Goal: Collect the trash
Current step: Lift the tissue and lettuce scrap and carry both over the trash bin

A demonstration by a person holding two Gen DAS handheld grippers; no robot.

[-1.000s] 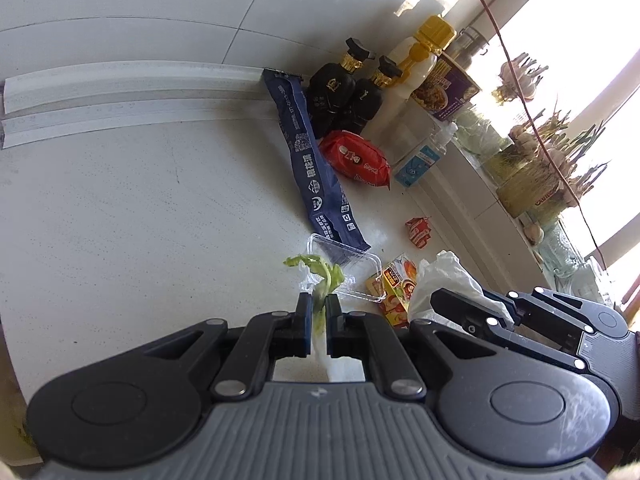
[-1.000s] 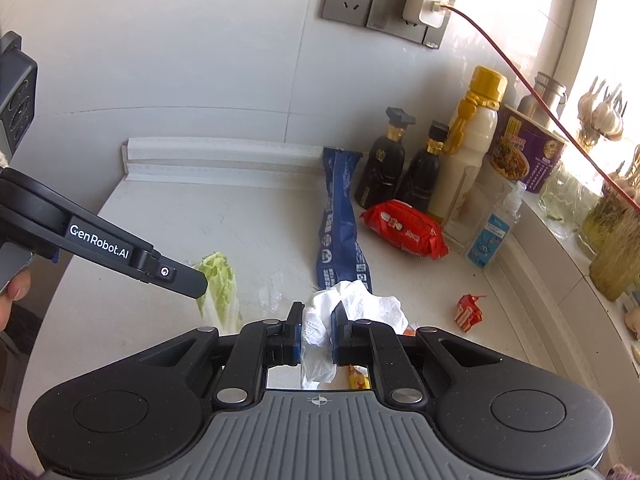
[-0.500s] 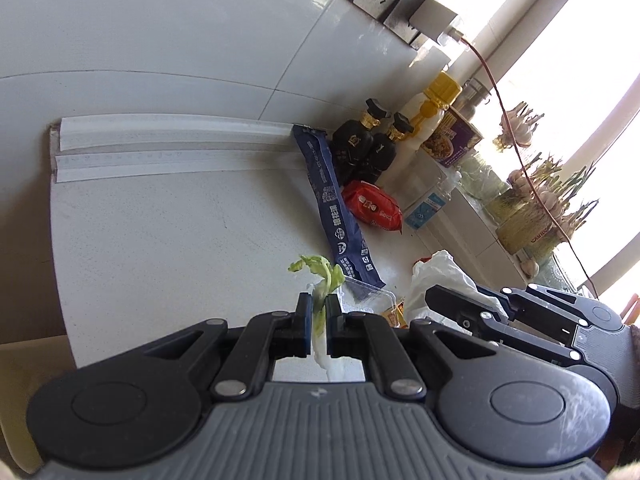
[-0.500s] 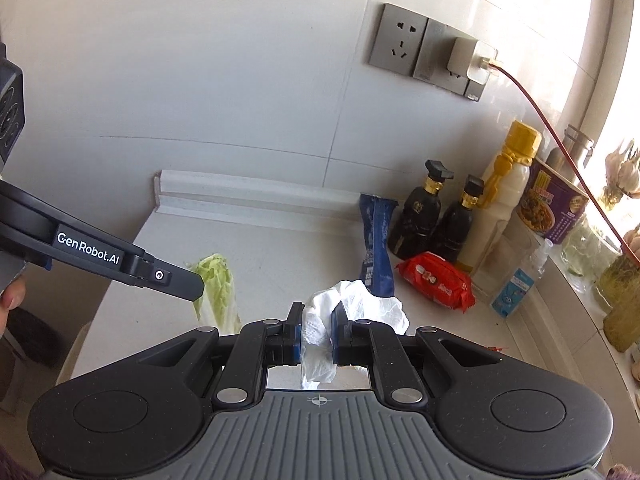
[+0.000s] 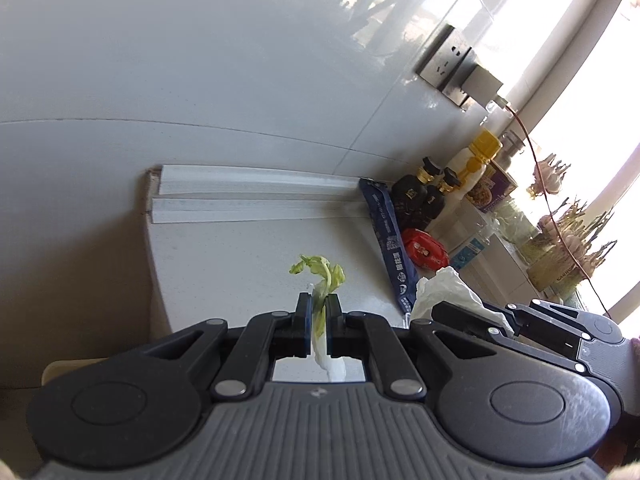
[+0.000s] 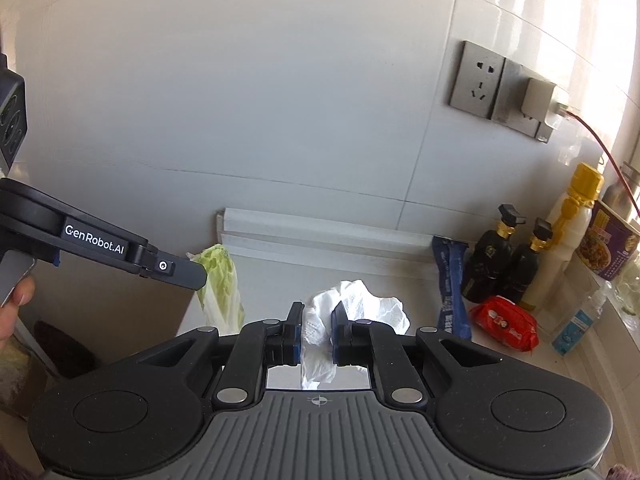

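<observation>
The limp green-and-white cabbage leaf (image 5: 322, 300) hangs clamped in the left claw (image 5: 318, 309), lifted above the pale speckled desk (image 5: 240, 256). Just to its right, the crumpled white paper tissue (image 6: 352, 312) is pinched in the right claw (image 6: 316, 320), also off the desk. Behind them a long dark blue snack wrapper (image 5: 386, 236) lies against the wall strip, with a red foil packet (image 5: 426, 250), two black sauce bottles (image 6: 504, 264) and a yellow-capped white bottle (image 6: 568, 236) beside it. Compared with a second ago, both claws have risen and drawn back: the clear plastic tray and small wrappers have dropped out of view, and the grey wall socket (image 6: 480, 80) now shows
</observation>
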